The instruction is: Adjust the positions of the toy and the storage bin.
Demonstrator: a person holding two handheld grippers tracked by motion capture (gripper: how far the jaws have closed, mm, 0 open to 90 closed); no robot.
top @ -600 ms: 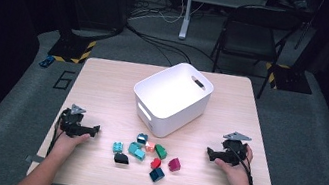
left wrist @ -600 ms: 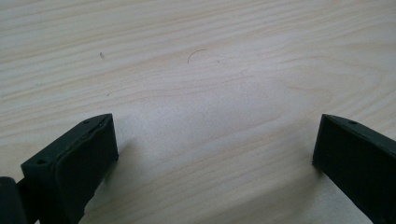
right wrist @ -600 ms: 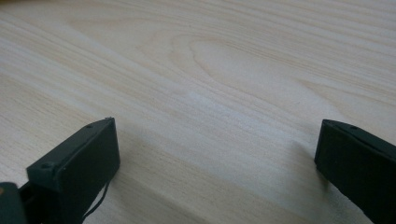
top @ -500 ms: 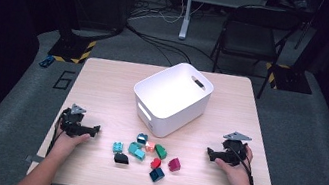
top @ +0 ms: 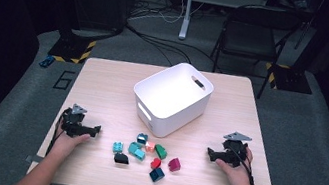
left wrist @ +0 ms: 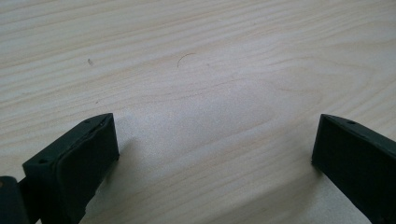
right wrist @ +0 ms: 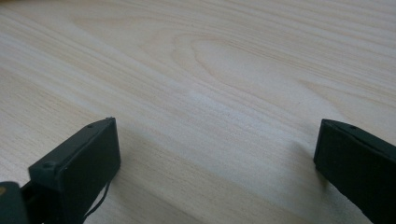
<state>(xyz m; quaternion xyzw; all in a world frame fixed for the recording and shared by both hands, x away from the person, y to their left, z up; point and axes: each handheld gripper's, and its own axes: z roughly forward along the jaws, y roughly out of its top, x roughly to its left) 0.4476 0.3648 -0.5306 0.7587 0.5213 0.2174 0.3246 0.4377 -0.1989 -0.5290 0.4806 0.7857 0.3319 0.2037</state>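
My left hand-held gripper (top: pixel 95 128) and right hand-held gripper (top: pixel 210 154) both rest released on the desk (top: pixel 104 77), jaws wide, holding nothing. The small blocks (top: pixel 145 152) lie clustered between them, just before the white bin (top: pixel 171 99). They sit close together, so I judge a careless pinch could nudge neighbours or catch two.

A pale wooden worktop (top: pixel 103 82) carries a white plastic bin with handle slots (top: pixel 171 98) near its middle. Small coloured toy blocks (top: pixel 145 152) lie scattered just in front of it.
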